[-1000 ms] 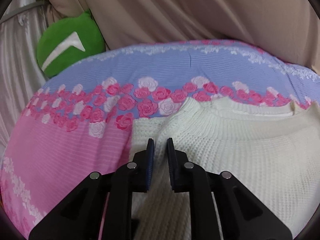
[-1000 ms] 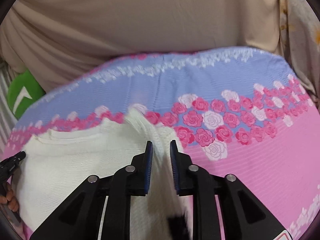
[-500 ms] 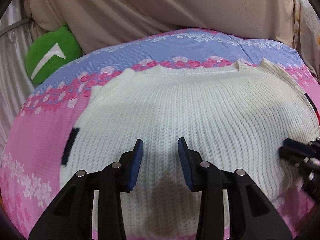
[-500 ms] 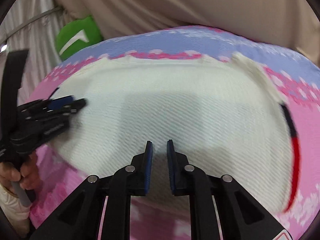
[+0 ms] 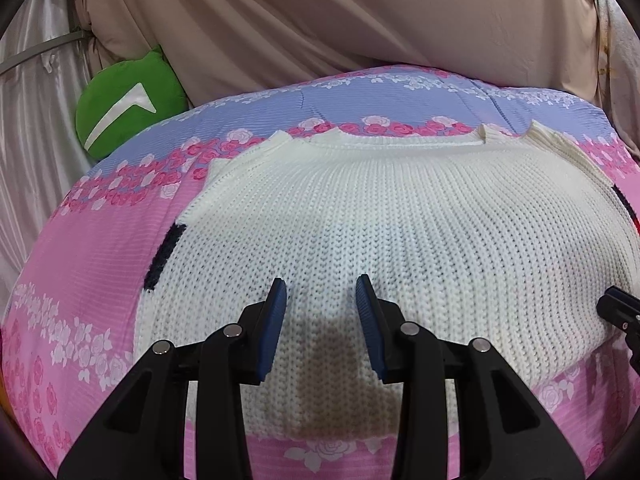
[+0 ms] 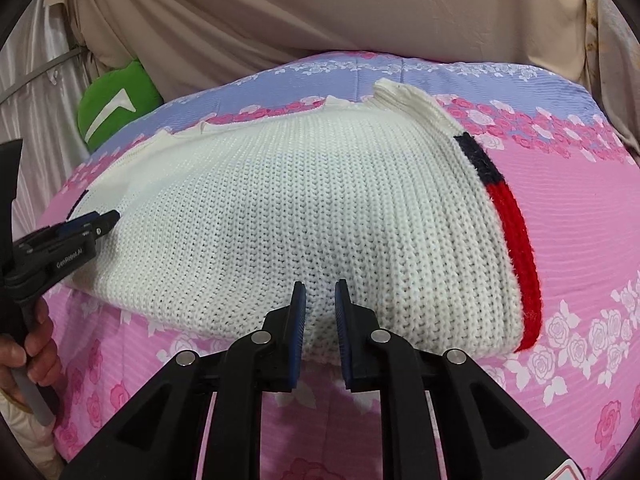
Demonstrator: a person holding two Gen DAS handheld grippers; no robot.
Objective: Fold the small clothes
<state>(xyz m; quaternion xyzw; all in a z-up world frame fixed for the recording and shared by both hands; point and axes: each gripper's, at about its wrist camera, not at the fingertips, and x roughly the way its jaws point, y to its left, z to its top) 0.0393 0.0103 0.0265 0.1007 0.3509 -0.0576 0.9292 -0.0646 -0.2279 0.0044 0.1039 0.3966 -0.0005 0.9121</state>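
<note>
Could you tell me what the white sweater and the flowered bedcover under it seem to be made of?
White sweater: chunky knit yarn, likely wool or acrylic; matte, clear stitch columns, fuzzy red edge. Flowered bedcover: thin printed woven cloth, probably cotton or polyester; fine crinkled ribs, roses printed flat.

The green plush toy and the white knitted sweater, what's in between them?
Only bedspread. The left wrist view shows the green plush toy at the back left and the white knitted sweater in front, apart, with the pink and lilac rose-print bedspread between.
</note>
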